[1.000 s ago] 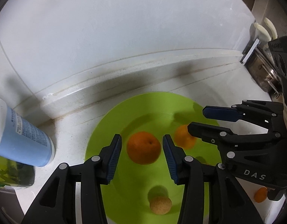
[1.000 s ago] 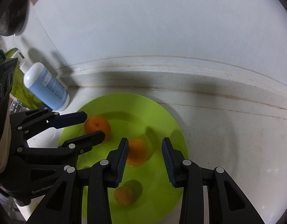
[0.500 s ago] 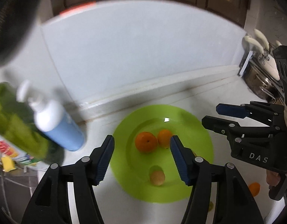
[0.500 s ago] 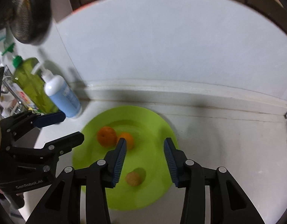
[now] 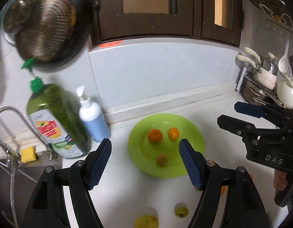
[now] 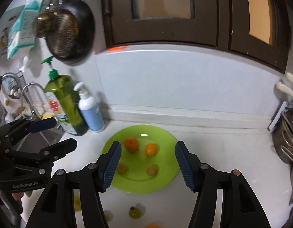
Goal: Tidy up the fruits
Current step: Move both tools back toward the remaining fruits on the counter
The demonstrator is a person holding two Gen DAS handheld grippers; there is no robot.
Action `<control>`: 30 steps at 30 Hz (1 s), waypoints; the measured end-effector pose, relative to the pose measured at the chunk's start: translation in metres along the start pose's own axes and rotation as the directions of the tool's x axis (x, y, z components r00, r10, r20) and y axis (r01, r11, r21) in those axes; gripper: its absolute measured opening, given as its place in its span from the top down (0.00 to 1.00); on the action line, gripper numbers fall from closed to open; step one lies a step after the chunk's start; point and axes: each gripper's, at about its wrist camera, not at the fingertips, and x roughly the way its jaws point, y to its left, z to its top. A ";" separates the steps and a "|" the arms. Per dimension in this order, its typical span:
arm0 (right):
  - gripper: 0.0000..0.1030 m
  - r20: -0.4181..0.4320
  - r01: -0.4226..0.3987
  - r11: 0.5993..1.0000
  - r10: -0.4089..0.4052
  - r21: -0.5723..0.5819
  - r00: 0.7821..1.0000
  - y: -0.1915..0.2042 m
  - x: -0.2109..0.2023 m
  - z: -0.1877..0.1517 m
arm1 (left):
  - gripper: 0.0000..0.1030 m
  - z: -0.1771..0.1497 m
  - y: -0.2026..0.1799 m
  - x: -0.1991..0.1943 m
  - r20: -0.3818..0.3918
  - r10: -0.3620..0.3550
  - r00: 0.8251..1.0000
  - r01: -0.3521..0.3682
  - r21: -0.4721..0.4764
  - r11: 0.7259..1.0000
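Fruits still off the green plate point(image 6: 166, 178) lie on its near side, beneath both wide-open, empty grippers, left gripper point(image 5: 144, 163) and right gripper point(image 6: 147, 166), neither clearly nearer.

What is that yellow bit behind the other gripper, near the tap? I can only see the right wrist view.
Observer: It's a yellow sponge, lying left of the green bottle.
Child: What's above the pots at my right edge?
Observer: A white ladle hangs on the wall over the stacked pots.
Child: Who's holding my gripper?
Observer: A right hand shows under the right gripper, below its body. Seen from the side, the jaws stand open with nothing between them.
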 end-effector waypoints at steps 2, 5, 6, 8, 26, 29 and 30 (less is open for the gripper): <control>0.42 0.006 -0.012 1.000 0.012 0.001 1.000 0.009 -0.009 -0.005 | 0.25 -0.008 0.004 -0.013 0.008 -0.006 1.000 0.006 -0.002 1.000; 0.42 0.011 -0.029 1.000 0.029 0.007 1.000 0.020 -0.019 -0.015 | 0.24 -0.021 0.009 -0.027 0.023 0.000 1.000 0.000 0.004 1.000; 0.42 0.014 -0.029 1.000 0.029 0.006 0.999 0.024 -0.022 -0.019 | 0.23 -0.027 0.011 -0.034 0.030 0.002 1.000 -0.002 0.006 1.000; 0.42 0.020 -0.026 1.000 0.026 0.001 0.999 0.034 -0.026 -0.026 | 0.22 -0.035 0.014 -0.041 0.035 0.008 0.999 -0.008 0.011 1.000; 0.42 -0.042 -0.002 1.000 0.002 -0.014 0.999 0.084 -0.038 -0.100 | 0.21 -0.115 0.026 -0.056 0.010 -0.036 0.999 0.034 0.142 0.989; 0.42 -0.061 0.008 1.000 -0.009 -0.005 0.998 0.087 -0.035 -0.113 | 0.21 -0.127 0.026 -0.053 0.013 -0.048 0.999 0.045 0.171 0.984; 0.42 -0.064 0.018 1.000 -0.018 -0.010 0.998 0.089 -0.034 -0.117 | 0.21 -0.133 0.025 -0.051 0.013 -0.050 0.999 0.047 0.185 0.982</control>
